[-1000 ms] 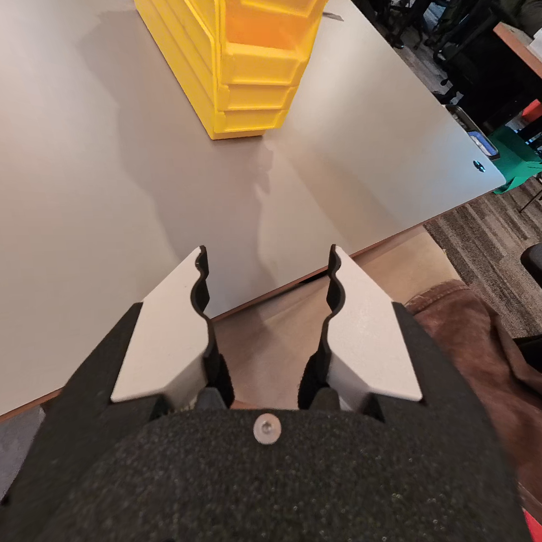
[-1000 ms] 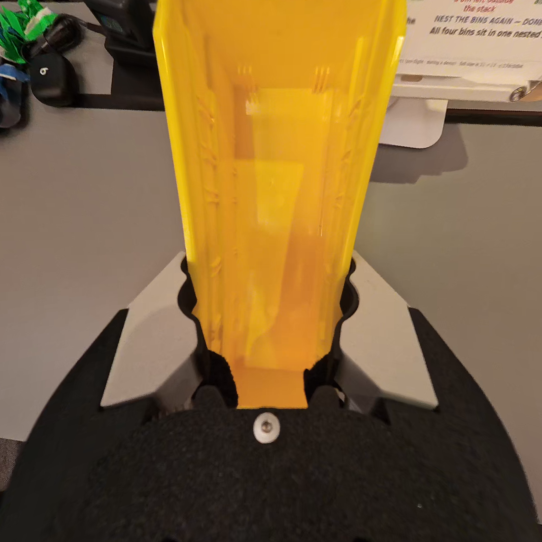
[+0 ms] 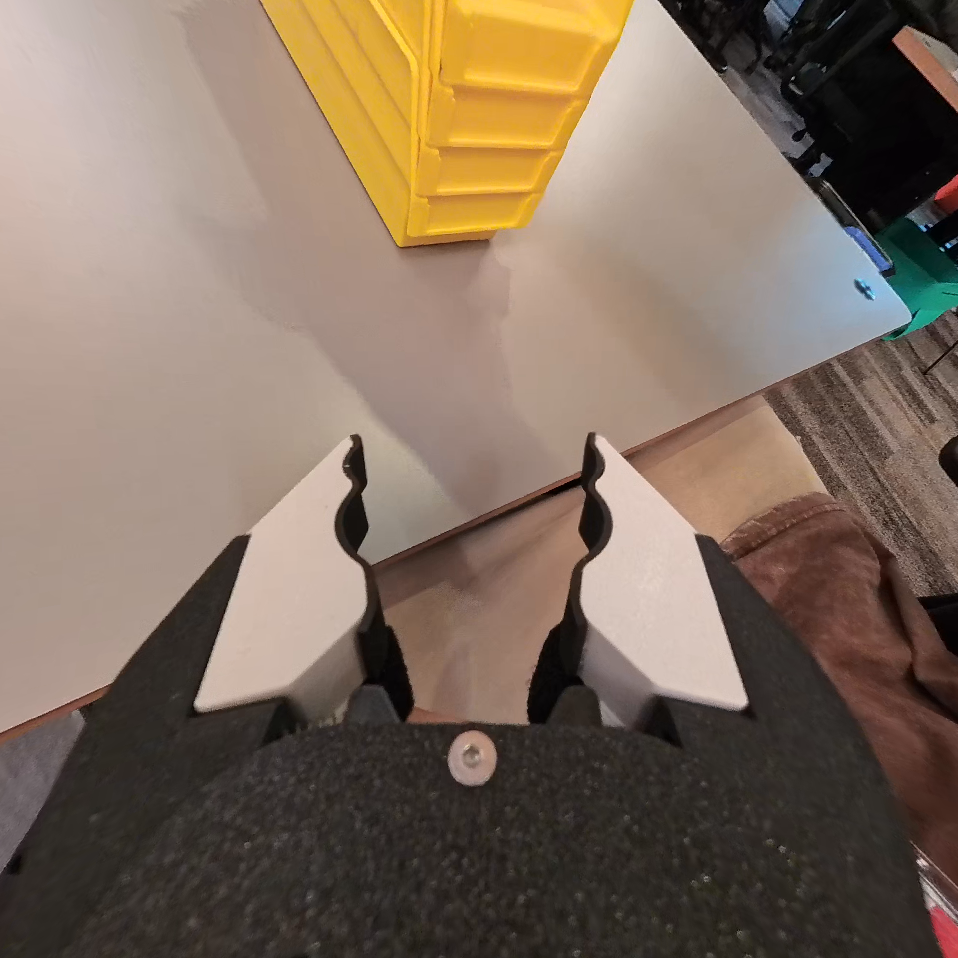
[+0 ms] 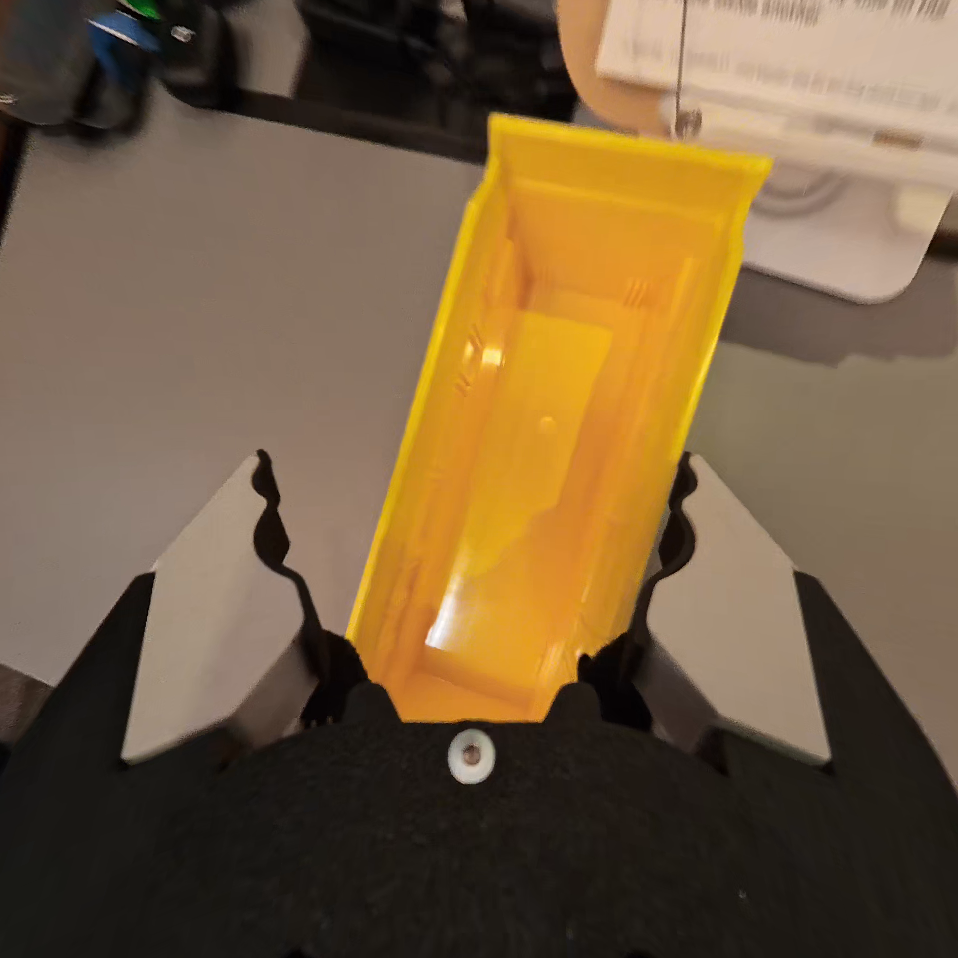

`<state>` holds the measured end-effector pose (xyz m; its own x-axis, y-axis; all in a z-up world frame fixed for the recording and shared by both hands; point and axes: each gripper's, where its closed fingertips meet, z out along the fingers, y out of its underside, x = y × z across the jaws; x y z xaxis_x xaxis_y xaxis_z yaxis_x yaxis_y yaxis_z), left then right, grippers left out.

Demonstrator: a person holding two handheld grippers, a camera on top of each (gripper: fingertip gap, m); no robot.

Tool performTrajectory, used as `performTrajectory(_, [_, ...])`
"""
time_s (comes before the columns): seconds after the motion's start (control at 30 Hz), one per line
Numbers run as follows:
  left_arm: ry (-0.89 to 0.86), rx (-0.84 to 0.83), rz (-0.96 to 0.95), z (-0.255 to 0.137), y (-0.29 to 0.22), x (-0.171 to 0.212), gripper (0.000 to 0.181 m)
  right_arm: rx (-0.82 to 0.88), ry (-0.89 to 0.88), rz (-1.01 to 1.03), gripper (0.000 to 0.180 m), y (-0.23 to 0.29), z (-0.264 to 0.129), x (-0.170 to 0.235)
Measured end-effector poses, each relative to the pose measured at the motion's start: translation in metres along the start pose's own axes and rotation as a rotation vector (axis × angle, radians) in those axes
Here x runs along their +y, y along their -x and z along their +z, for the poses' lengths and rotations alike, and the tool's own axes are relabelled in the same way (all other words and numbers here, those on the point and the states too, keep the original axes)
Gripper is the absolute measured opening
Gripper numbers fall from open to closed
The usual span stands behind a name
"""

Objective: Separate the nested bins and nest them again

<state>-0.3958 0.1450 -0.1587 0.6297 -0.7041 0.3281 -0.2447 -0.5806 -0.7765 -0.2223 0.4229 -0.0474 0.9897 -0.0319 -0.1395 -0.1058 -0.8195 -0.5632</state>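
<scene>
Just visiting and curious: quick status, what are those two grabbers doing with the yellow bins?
Left hand-held gripper open, empty, short of the nested yellow bins. Right hand-held gripper open around the stack, left finger clear. Table between unobstructed.

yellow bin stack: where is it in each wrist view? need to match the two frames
Left wrist view: yellow bin stack at top centre, resting on the grey table, well beyond the open left gripper.
Right wrist view: it fills the centre, between the right gripper's spread fingers.
Shared landmark: the grey table.
</scene>
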Motion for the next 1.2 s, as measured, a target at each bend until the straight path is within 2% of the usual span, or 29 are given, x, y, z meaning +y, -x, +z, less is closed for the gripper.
performTrajectory(0.07, [-0.009,-0.013,0.0,-0.002,0.003,-0.002,0.082,-0.065,-0.087,-0.107,0.142,0.01,-0.028,-0.001])
performTrajectory(0.13, [-0.022,-0.023,-0.005,-0.004,0.007,-0.004,0.082,-0.118,-0.181,-0.23,0.136,0.015,-0.061,0.015])
performTrajectory(0.2, [-0.034,-0.029,-0.011,-0.005,0.009,-0.007,0.082,-0.133,-0.261,-0.337,0.13,0.007,-0.092,0.048])
performTrajectory(0.3, [-0.046,-0.043,-0.007,-0.007,0.011,-0.009,0.081,-0.169,-0.362,-0.418,0.112,-0.015,-0.127,0.12])
performTrajectory(0.4, [-0.067,-0.054,0.005,-0.008,0.008,-0.012,0.08,-0.191,-0.415,-0.417,0.099,-0.048,-0.139,0.2])
performTrajectory(0.47, [-0.088,-0.069,0.022,-0.009,0.007,-0.016,0.078,-0.202,-0.453,-0.397,0.082,-0.069,-0.141,0.244])
performTrajectory(0.63, [-0.112,-0.083,0.052,-0.007,0.004,-0.022,0.074,-0.211,-0.524,-0.281,0.064,-0.11,-0.131,0.318])
performTrajectory(0.7, [-0.119,-0.066,0.033,-0.005,0.003,-0.024,0.074,-0.246,-0.493,-0.302,0.064,-0.111,-0.138,0.322])
performTrajectory(0.77, [-0.124,-0.059,0.016,-0.003,0.005,-0.026,0.074,-0.224,-0.566,-0.312,0.061,-0.118,-0.149,0.31])
performTrajectory(0.9, [-0.104,-0.08,-0.01,0.005,0.017,-0.025,0.073,-0.214,-0.486,-0.304,0.058,-0.129,-0.129,0.319])
performTrajectory(1.0, [-0.062,-0.053,-0.04,0.011,0.019,-0.02,0.059,-0.238,-0.502,-0.275,0.055,-0.126,-0.129,0.315])
performTrajectory(1.2, [-0.058,-0.115,-0.055,0.016,0.039,-0.019,0.062,-0.239,-0.502,-0.278,0.05,-0.126,-0.123,0.312])
